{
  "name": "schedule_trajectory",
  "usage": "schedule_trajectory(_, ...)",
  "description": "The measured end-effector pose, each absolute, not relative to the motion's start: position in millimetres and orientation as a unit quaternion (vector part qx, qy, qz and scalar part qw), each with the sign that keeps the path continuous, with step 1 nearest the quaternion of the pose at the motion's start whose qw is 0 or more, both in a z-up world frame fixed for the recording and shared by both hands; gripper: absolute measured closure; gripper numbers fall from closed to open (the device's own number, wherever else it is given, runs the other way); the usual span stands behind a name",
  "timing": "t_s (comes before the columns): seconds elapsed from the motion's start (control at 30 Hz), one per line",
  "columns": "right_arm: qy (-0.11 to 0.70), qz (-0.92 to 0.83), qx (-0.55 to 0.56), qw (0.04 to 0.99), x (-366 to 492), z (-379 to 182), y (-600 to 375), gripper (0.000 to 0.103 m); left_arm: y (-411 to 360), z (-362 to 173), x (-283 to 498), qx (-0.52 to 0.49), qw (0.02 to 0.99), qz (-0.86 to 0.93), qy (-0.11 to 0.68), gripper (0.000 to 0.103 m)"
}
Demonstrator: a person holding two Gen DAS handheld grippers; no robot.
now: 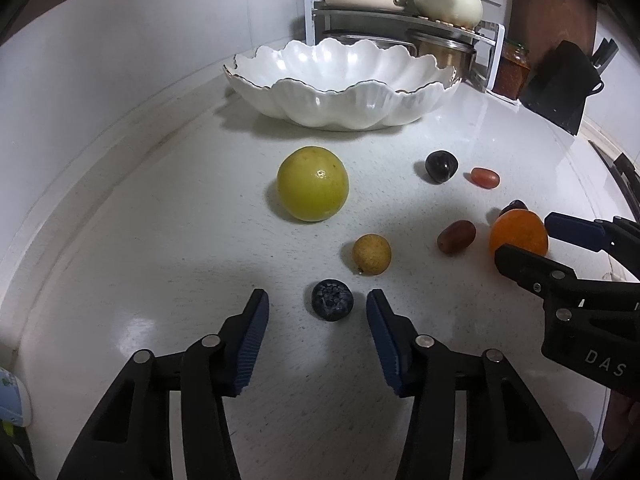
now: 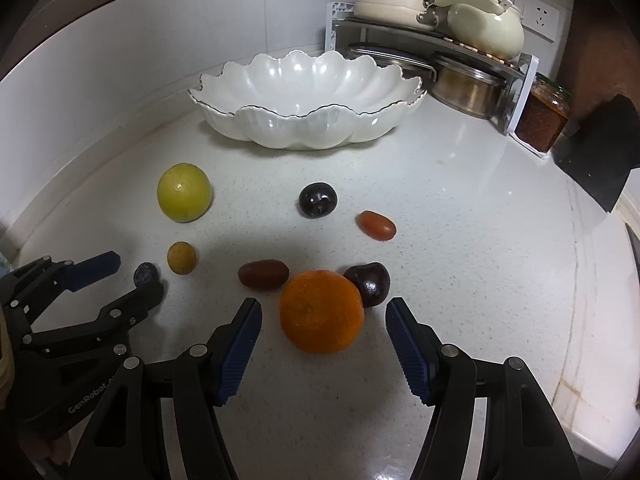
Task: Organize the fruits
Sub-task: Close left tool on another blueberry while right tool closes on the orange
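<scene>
The left gripper (image 1: 317,304) angles steeply down at a white speckled counter (image 1: 160,240), its blue-padded jaws apart on either side of a blueberry (image 1: 332,300), with a gap at each pad and nothing gripped. From the blueberry, a small tan round fruit (image 1: 371,255) lies near at 1 o'clock, and a large yellow-green citrus (image 1: 313,183) sits farther off at 12 o'clock.

The right gripper (image 2: 324,306) also tilts steeply down, jaws wider, flanking an orange (image 2: 321,311) without touching it. A dark cherry (image 2: 367,283) touches the orange at 2 o'clock; a reddish-brown oval fruit (image 2: 263,274) lies just beside it at 10 o'clock. Farther out, a second dark cherry (image 2: 317,200) sits at 12 o'clock and a red oval fruit (image 2: 377,225) at 1 o'clock.

Beyond all the fruit, at 12 o'clock, stands an empty scalloped white bowl (image 2: 304,130), with a rack of pots (image 2: 436,36) behind at 1 o'clock.
</scene>
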State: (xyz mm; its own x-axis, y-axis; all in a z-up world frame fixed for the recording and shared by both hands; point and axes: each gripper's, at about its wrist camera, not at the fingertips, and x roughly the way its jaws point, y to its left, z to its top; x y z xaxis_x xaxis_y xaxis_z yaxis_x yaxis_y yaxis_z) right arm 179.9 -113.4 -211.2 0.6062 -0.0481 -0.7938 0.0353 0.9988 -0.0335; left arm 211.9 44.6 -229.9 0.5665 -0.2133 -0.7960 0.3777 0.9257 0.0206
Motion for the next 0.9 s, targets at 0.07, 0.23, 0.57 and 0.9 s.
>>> schedule_trajectory(0.07,0.445,-0.024,-0.007,0.895,181.0,-212.5,-113.1,0.037,43.7,-231.4,213.5,0.094,0.879,-0.168,0.436,0.059)
schedule_trajectory(0.23,0.448,-0.023,-0.004,0.894,182.8,-215.2,-113.8,0.038,40.8,-232.3,216.1,0.089,0.878,-0.171,0.437,0.064)
schedule_trajectory(0.57,0.466,-0.019,0.015,0.884,186.9,-226.8,-118.6,0.049,33.7,-232.3,213.4,0.089,0.88,-0.178,0.432,0.076)
schedule_trajectory(0.9,0.469,-0.01,0.025,0.883,187.2,-228.6,-119.6,0.059,34.2,-233.2,212.6,0.083,0.882,-0.172,0.431,0.081)
